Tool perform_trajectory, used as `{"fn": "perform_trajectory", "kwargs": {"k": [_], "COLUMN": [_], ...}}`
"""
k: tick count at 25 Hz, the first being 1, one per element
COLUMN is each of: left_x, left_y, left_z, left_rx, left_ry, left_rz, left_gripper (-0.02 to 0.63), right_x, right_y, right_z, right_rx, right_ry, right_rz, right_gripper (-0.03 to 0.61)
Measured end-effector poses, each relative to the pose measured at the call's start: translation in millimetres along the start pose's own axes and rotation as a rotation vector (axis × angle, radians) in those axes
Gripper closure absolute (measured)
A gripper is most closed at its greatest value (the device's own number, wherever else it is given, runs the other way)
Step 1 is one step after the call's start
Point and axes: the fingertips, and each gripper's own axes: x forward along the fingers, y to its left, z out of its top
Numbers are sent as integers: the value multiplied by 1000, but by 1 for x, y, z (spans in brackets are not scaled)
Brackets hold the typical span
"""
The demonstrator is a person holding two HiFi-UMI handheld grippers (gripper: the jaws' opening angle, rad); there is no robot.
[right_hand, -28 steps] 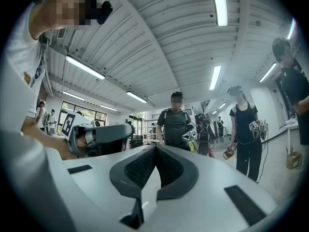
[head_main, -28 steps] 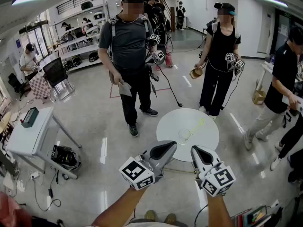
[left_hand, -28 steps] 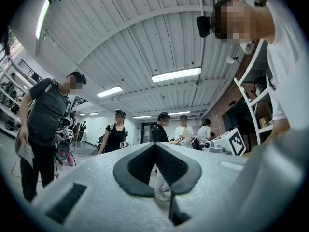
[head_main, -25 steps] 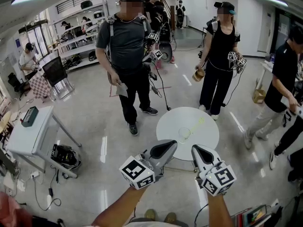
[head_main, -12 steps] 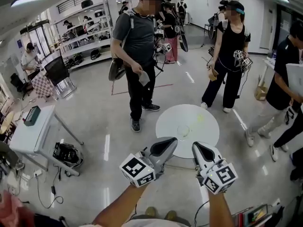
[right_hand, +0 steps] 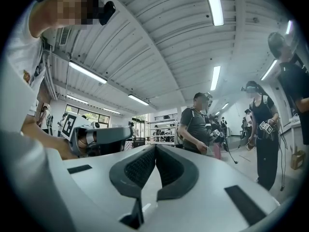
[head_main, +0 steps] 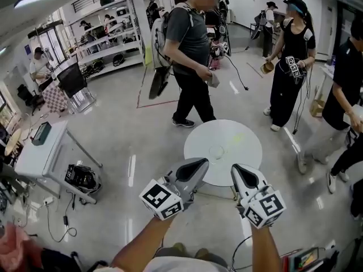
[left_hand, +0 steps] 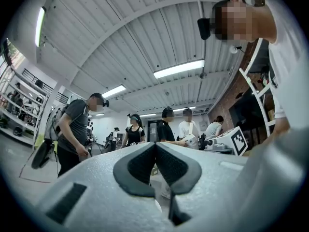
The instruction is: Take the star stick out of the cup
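A round white table stands on the floor in front of me in the head view. On it sits a clear cup, small and faint, with a pale yellow-green star stick slanting away from it to the right. My left gripper hangs shut over the table's near left edge, short of the cup. At the near right edge my right gripper is also shut. Both gripper views point up at the ceiling; the left gripper and right gripper have jaws meeting with nothing between them.
Several people stand beyond the table: a person in a grey shirt, a person in black, another at the right edge. A white desk and a black bag are at the left; shelves line the back wall.
The person in grey has walked to the right, behind the table, and the person in black has shifted right. Both grippers have stayed shut in front of me, nearly still.
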Motion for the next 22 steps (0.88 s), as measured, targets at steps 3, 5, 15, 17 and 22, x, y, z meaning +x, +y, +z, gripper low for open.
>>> {"fn": "perform_trajectory", "kwargs": {"k": [3,5,15,17,22], "left_x": [1,5,33,36,49], "left_y": [2,3,24,33,59], "left_z": [-2,-4,-17,-21,-33], "left_rx": [-8,-15,-13,-6,22], "left_ry": [-4,-5,10,10,6], "left_rz": [29,42,55,51,32], "left_gripper": [598,598,598,598,598], "right_x": [-2,-2,7,14,37], "right_y": [-4,-9,-44,-49,-67], "right_z": [-5,-8,-29,-34,-50], "right_rx": [-1,-3,8,3,-27], "right_ry": [7,15,56,64,99], "right_rz": [13,17,-7,-14,-51], "right_gripper": [566,566,566,566,566]}}
